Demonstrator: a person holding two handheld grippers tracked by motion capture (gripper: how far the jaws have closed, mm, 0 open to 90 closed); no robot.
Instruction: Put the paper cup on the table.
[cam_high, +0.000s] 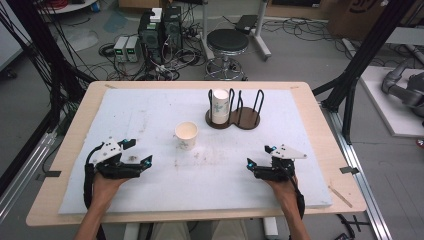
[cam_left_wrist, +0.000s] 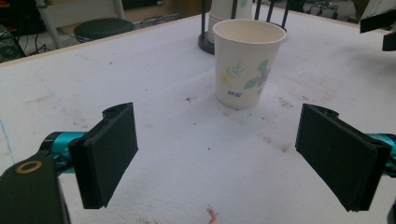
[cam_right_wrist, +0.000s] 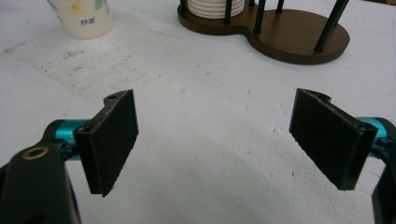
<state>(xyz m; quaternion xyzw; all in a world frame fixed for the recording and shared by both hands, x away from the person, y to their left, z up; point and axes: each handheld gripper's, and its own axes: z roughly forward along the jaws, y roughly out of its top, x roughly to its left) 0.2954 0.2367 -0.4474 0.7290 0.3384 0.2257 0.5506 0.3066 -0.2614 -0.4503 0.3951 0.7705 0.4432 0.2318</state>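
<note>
White foam padding (cam_high: 150, 110) covers the wooden table in the high view, and on it a single paper cup (cam_high: 186, 135) stands upright near the middle, well apart from the dark wooden cup holder (cam_high: 235, 119) behind it, where a stack of cups (cam_high: 219, 106) sits between the black rods. The left gripper (cam_high: 141, 152) lies low at the left, the right gripper (cam_high: 259, 156) at the right, both with nothing between their jaws. In the left gripper view the jaws stand wide, framing the leaf-printed paper cup (cam_left_wrist: 246, 63) ahead, with bare foam between. In the right gripper view the jaws are also spread wide over bare padding, the cup holder's base (cam_right_wrist: 299, 35) ahead of them. The step looks like an approach to the loose cup; the next move would call for advancing until the pads bracket its wall, then closing gently so the thin paper does not crush.
</note>
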